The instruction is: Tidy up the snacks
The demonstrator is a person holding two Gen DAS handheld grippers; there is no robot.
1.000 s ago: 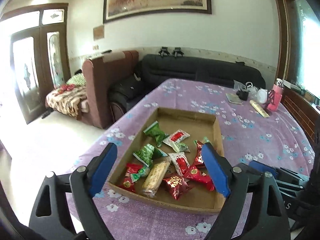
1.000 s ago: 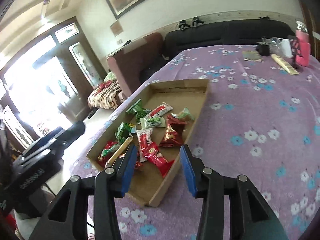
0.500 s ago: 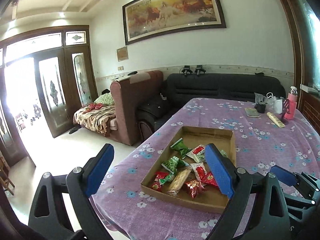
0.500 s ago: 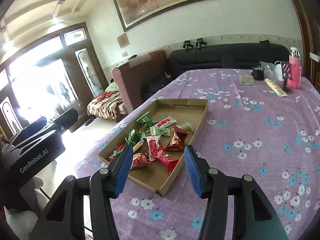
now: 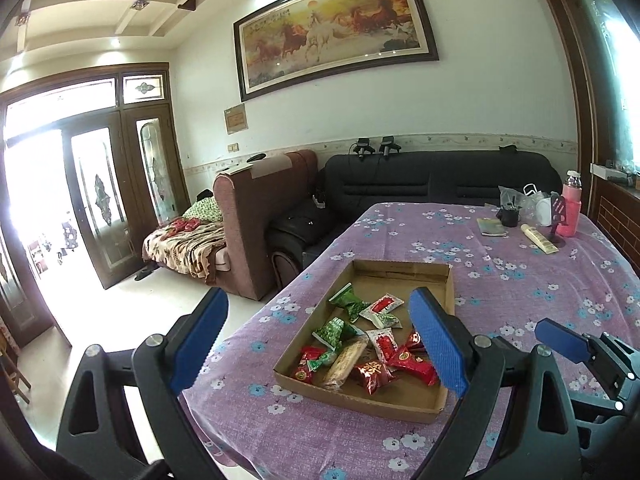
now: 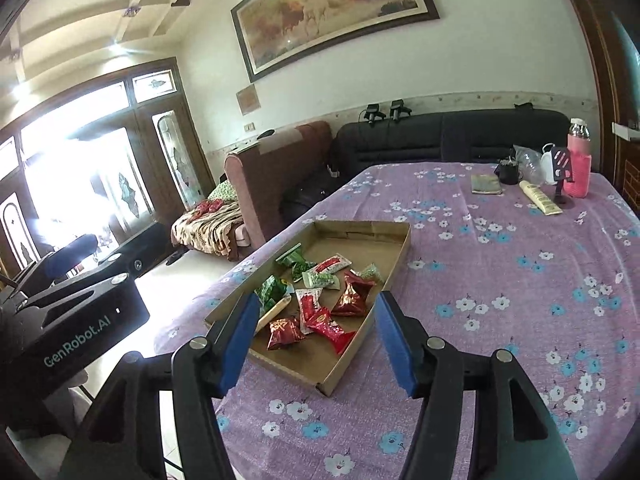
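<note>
Cardboard tray (image 5: 447,292) sits near table (image 5: 520,280) edge — red and green snack packets (image 5: 376,344) plus a pale bar (image 5: 345,361) inside. Left gripper (image 5: 320,340) gapes wide, empty; right gripper (image 6: 316,340), jaws just widening, holds nothing.

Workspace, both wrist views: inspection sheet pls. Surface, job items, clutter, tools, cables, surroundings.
Surface: table under a purple floral cloth, flat.
Job's things: shallow cardboard tray near the table's left edge; red snack packets, green snack packets and one long wafer bar lie loose inside it, unsorted.
Clutter: far right corner holds a pink bottle, a dark cup, a flat booklet and a cream tube.
Grippers: left tool open, empty; right tool open, empty, jaws have just been opening. Both hover short of the tray.
Cables: nothing seen.
Surroundings: black sofa, brown armchair, glass doors, horse painting.
</note>
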